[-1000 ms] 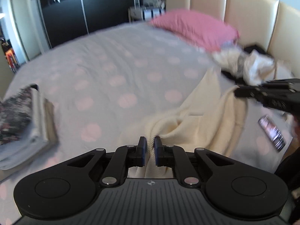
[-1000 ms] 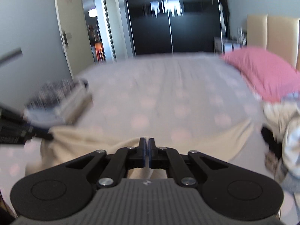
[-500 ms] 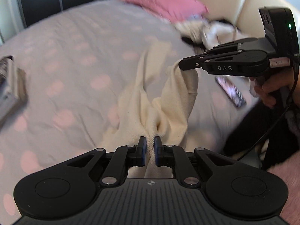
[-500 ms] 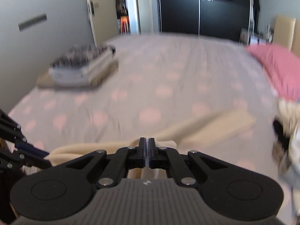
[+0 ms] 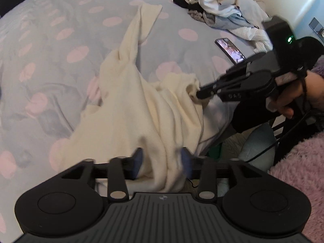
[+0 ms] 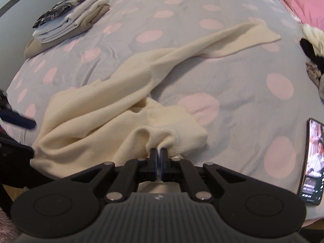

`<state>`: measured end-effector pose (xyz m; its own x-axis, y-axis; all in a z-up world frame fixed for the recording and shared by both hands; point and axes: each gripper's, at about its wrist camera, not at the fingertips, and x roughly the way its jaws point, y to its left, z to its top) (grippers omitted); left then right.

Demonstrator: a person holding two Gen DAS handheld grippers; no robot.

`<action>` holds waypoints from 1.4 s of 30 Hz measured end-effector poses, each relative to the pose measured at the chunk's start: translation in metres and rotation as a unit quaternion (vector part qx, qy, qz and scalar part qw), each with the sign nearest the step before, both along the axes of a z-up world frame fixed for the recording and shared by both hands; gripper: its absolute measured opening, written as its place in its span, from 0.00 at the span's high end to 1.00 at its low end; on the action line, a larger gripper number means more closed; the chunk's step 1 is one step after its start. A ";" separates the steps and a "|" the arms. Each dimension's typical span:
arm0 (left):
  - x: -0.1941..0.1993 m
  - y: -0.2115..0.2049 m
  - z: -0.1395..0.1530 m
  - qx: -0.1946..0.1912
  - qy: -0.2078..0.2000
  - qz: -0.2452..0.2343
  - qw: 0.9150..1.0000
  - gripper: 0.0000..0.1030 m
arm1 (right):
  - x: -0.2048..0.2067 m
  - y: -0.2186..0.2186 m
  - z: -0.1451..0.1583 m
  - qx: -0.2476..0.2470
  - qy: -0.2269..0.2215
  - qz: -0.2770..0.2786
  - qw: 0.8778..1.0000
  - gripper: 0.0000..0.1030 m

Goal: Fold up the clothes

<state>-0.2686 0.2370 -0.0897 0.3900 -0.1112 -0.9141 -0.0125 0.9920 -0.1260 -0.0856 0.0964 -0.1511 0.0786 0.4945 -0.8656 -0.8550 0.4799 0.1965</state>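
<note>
Cream garment (image 6: 113, 109): rumpled at near edge of bed (image 6: 232, 77), one sleeve trailing far right. Right gripper (image 6: 159, 158): pressed together, pinching a garment fold. Left gripper (image 5: 161, 162): spread wide, cloth lying between its fingers. Folded stack (image 6: 68, 18): far left. Phone (image 6: 311, 162): near right. Unfolded pile (image 5: 222, 6): far right.

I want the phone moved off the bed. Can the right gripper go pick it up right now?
Probably not yet. The right gripper is shut on the cream sweater, so it would need to let go first. The phone lies bare on the bedspread just to its right, with nothing between them.
</note>
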 end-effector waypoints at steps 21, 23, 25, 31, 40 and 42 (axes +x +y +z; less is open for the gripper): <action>0.122 0.023 -0.066 -0.026 0.050 0.033 0.998 0.84 | 0.006 0.008 -0.013 -0.003 0.029 -0.006 1.000 0.96; 0.122 0.031 -0.063 -0.007 0.041 0.038 0.998 0.94 | 0.007 0.009 -0.011 -0.002 0.024 -0.008 1.000 0.96; 0.118 0.041 -0.054 0.007 0.029 0.049 0.998 0.95 | 0.007 0.010 -0.009 -0.002 0.011 -0.009 1.000 0.96; 0.093 0.084 0.008 0.074 -0.027 0.106 0.991 0.96 | 0.015 0.010 0.017 0.015 -0.057 -0.024 0.998 0.97; 0.037 0.116 0.113 0.129 -0.133 0.179 0.966 0.96 | 0.063 0.014 0.108 0.084 -0.173 -0.033 0.981 0.97; 0.030 0.113 0.137 0.132 -0.163 0.184 0.960 0.96 | 0.074 0.020 0.142 0.105 -0.211 -0.025 0.971 0.97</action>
<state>-0.2388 0.3495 0.0476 0.6296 0.3070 -0.7137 -0.3700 0.9262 0.0720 -0.0119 0.1162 -0.0094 0.4336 0.6437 -0.6306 -0.8572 0.5103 -0.0685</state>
